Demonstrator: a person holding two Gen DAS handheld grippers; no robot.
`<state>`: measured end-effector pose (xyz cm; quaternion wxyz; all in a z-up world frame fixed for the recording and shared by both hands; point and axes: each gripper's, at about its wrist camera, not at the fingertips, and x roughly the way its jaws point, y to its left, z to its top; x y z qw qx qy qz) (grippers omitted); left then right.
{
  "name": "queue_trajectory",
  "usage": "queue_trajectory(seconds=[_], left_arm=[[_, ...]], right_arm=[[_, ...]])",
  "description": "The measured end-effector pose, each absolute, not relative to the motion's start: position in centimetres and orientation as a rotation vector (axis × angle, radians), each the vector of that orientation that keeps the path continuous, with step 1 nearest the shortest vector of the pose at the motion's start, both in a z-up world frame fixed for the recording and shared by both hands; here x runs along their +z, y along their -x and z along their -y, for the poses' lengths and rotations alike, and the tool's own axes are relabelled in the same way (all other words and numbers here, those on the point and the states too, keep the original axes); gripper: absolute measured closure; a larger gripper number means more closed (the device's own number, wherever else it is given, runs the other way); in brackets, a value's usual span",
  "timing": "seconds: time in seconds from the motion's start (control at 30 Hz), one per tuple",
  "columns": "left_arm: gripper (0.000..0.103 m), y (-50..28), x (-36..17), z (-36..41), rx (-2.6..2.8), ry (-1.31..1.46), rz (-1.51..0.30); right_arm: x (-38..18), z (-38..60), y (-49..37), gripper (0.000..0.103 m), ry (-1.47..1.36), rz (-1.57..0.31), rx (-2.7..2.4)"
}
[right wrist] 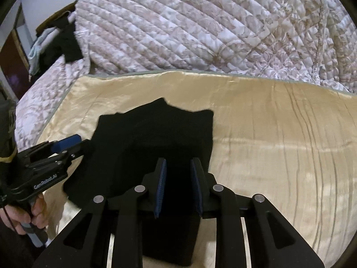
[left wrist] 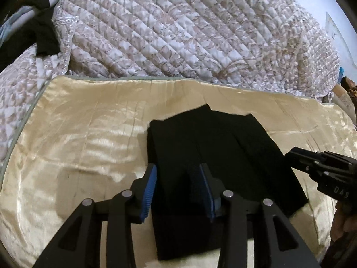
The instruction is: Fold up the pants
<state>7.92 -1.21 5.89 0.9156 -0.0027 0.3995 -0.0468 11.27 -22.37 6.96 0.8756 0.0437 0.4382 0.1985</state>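
The black pants (left wrist: 214, 156) lie folded into a compact block on a cream satin sheet (left wrist: 78, 145). They also show in the right wrist view (right wrist: 156, 138). My left gripper (left wrist: 178, 174) is open, its blue-padded fingers hovering over the near left part of the pants. My right gripper (right wrist: 178, 167) is open over the near right edge of the pants. The right gripper shows at the right edge of the left wrist view (left wrist: 296, 156). The left gripper shows at the left edge of the right wrist view (right wrist: 67, 144), next to the pants.
A quilted floral bedspread (left wrist: 178, 26) lies bunched behind the satin sheet (right wrist: 279, 134). A pile of dark and light clothes (left wrist: 42, 29) sits at the far left, also seen in the right wrist view (right wrist: 60, 42). A wall rises behind.
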Motion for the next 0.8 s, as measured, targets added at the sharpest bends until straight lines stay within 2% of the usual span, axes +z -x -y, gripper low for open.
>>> queue_trajectory(seconds=[0.27, 0.5, 0.57, 0.67, 0.8], left_arm=[[0.061, -5.2, 3.9, 2.0, -0.110, -0.020, -0.863], [0.059, -3.4, 4.5, 1.7, -0.095, -0.015, -0.829], [0.059, -2.8, 4.6, 1.7, -0.093, -0.020, -0.818], [0.058, -1.8, 4.6, 1.8, -0.094, -0.025, -0.813], [0.058, -1.1, 3.8, 2.3, -0.105, -0.034, -0.841]], right_arm=[[6.1, 21.5, -6.5, 0.079, -0.052, -0.933, 0.433], [5.9, 21.5, -4.8, 0.077, -0.021, -0.921, 0.408], [5.9, 21.7, -4.0, 0.075, -0.028, -0.913, 0.409], [6.2, 21.9, -2.9, 0.060, -0.022, -0.890, 0.411], [6.0, 22.4, -1.9, 0.059, -0.015, -0.890, 0.402]])
